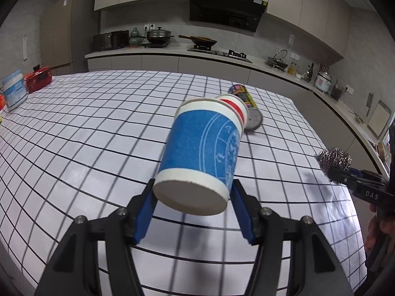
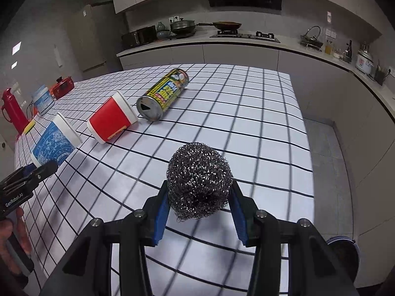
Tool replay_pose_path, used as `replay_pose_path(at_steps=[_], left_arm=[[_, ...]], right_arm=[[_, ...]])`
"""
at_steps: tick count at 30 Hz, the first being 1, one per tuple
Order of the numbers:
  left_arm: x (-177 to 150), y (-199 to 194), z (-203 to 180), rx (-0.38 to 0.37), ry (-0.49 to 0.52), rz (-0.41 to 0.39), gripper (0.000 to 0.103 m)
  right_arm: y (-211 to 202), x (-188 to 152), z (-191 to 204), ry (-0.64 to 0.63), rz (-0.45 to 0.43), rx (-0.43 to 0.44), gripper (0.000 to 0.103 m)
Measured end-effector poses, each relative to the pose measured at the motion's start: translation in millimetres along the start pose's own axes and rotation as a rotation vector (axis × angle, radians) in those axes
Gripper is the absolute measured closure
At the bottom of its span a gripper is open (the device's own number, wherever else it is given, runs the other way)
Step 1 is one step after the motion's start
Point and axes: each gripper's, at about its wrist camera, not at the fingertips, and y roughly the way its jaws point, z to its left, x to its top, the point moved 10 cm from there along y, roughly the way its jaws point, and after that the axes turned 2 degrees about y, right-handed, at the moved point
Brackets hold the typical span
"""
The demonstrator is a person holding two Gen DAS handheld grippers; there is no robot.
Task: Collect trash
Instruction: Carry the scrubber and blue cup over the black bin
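We carry both catches level above the checked tabletop (image 2: pixel 246 113), left tongs (image 1: pixel 193 197) clamped on the blue paper cup (image 1: pixel 200 153) (bottom toward us), right tongs (image 2: pixel 198 202) clamped on the steel-wool scouring ball (image 2: pixel 199 180), gripping gently toward the bin.

Left tool (image 1: pixel 193 197) gripping a blue paper cup (image 1: pixel 200 157) above the checked counter (image 1: pixel 98 123).

The cup's white base faces the camera, blue pads pressed on both its sides. Behind it lie a red-striped cup (image 1: pixel 235 106) and a can (image 1: pixel 248 106) on their sides. At right, the right tool (image 1: pixel 332 170) clasps a steel-wool scourer (image 1: pixel 333 157).
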Motion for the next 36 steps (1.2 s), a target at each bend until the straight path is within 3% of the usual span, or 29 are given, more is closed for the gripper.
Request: replay_pose_path(at_steps=[15, 26, 36], left_arm=[[-12, -7, -121, -0.089, 0.088, 0.001, 0.043], [-34, -23, -232, -0.197, 0.163, 0.007, 0.043], [-76, -34, -336, -0.280, 0.224, 0.033, 0.043]], right_arm=[[-69, -32, -116, 0.085, -0.036, -0.085, 0.055], [-132, -82, -216, 0.147, -0.042, -0.167, 0.055], [-177, -136, -301, 0.199, -0.030, -0.223, 0.055]])
